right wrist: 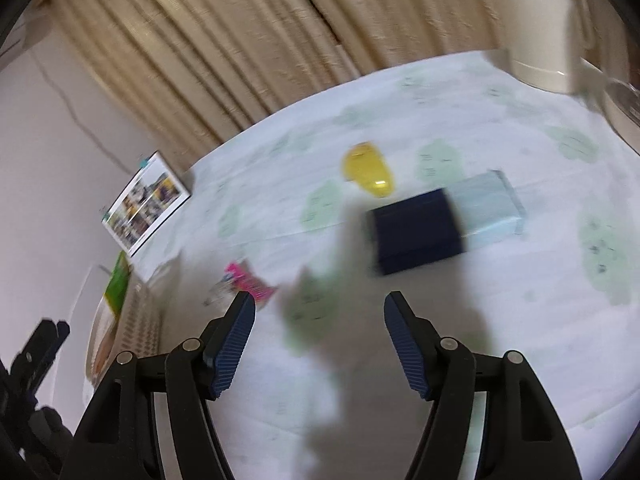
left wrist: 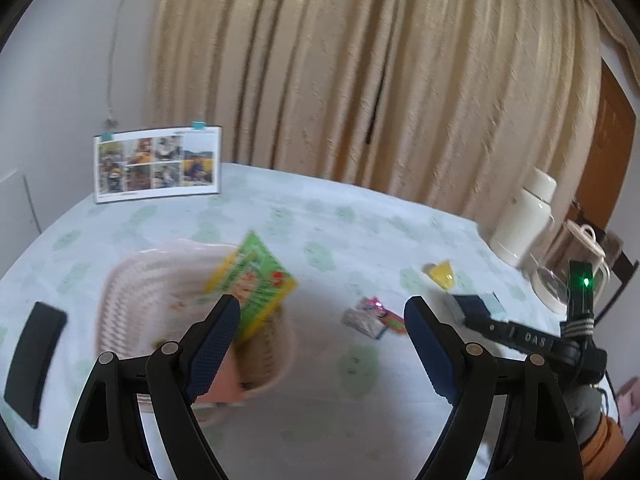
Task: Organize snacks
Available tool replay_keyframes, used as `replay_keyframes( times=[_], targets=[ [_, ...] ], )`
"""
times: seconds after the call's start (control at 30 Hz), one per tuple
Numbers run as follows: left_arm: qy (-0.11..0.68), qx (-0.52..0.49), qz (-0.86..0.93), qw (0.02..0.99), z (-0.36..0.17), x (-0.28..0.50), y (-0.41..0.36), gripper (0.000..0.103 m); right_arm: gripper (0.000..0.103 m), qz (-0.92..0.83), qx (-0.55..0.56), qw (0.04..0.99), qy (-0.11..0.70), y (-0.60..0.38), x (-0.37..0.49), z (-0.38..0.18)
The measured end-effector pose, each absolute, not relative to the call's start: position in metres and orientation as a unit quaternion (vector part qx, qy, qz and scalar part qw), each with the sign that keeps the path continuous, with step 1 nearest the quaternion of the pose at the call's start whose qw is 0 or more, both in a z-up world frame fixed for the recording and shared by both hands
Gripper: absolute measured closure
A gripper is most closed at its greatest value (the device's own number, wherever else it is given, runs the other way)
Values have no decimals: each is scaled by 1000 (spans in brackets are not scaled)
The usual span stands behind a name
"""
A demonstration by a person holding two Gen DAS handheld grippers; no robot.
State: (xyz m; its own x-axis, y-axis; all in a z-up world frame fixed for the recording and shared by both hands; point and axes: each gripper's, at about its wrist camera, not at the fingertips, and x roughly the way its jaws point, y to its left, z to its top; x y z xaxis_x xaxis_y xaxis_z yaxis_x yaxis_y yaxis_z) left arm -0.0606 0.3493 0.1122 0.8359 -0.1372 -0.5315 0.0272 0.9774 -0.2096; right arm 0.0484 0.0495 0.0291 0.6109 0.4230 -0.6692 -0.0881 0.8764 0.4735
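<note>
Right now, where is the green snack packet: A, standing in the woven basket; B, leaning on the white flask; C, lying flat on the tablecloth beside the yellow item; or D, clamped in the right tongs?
A: the green snack packet stands tilted in the woven basket, while the right tongs are open and hold nothing.

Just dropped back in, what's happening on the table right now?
A person is sorting snacks with two handheld grippers. The left gripper is open above the pink basket, where a green snack packet is standing or dropping in. The right gripper is open and empty over the tablecloth. Still lying loose: a pink wrapped snack, a yellow jelly cup and a dark blue box.
</note>
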Motion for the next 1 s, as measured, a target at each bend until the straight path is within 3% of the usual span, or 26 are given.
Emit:
replay_keyframes(
  times=[0.57, 1.0],
  targets=[
    [353, -43, -81, 931, 51, 0, 273, 19, 35, 129, 214, 859, 446, 20, 100, 9],
    [404, -14, -77, 911, 13, 55, 274, 21, 33, 129, 190, 869, 438, 26, 123, 8]
  ],
)
